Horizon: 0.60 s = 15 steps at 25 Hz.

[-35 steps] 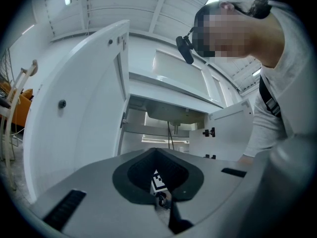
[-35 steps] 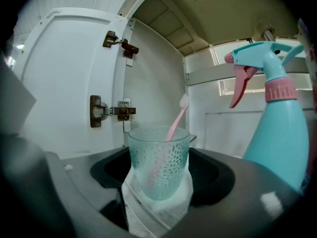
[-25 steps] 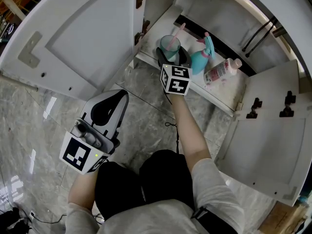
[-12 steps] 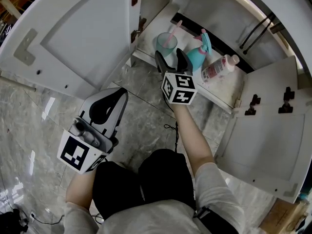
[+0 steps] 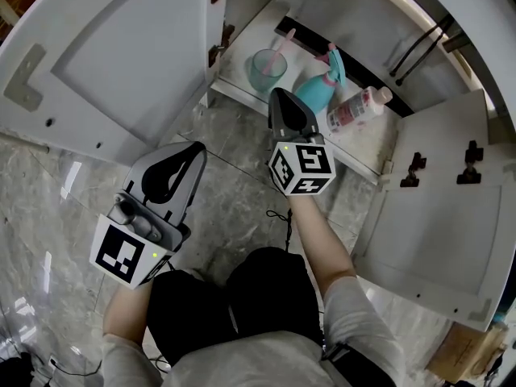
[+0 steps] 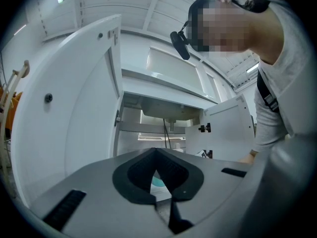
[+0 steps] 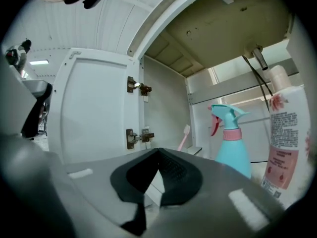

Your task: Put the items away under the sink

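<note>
White cabinet under the sink stands with its doors swung wide above the marble floor. My left gripper is closed on nothing over that floor. My right gripper has just snapped closed, empty, at the shelf edge. Inside stand the spray bottle, a white bottle beside it, then the cup holding a toothbrush.

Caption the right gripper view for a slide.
Right gripper, jaws just closed empty, facing the open cabinet; teal spray bottle and white bottle at right.
</note>
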{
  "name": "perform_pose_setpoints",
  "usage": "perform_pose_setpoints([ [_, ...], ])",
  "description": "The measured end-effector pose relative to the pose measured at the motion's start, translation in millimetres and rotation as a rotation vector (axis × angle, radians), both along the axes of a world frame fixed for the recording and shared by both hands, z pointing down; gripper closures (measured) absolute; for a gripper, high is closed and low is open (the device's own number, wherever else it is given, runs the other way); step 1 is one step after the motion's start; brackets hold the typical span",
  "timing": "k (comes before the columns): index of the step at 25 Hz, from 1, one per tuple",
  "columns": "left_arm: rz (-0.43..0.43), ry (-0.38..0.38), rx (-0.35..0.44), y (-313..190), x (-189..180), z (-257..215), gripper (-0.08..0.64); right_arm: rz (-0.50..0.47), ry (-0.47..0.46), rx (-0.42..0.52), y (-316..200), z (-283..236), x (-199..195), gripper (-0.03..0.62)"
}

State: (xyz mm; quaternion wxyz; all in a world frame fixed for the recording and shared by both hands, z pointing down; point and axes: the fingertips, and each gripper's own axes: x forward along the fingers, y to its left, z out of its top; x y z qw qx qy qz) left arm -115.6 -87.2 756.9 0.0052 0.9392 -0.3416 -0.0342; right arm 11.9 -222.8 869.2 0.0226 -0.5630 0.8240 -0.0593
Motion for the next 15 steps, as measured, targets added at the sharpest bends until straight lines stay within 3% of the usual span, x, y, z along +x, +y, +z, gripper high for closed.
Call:
perform_pose_setpoints([
  [2, 0.007, 0.010, 0.003, -0.6, 0.7, -0.4, 0.552, -0.006, 0.001, 0.010, 6.0, -3.0, -1.5, 0.581],
  [9, -0.033, -0.079, -0.027, -3.5, -2.1, 16.2, 0.552, -0.034, 0.028, 0.053, 31.6, -23.5, -3.4, 0.581],
  [15, -0.029, -0.057, -0.096, -10.9, 3.9, 6.4, 0.552, -0.040, 0.063, 0.033, 55.1, -53.1, 2.2, 0.581],
])
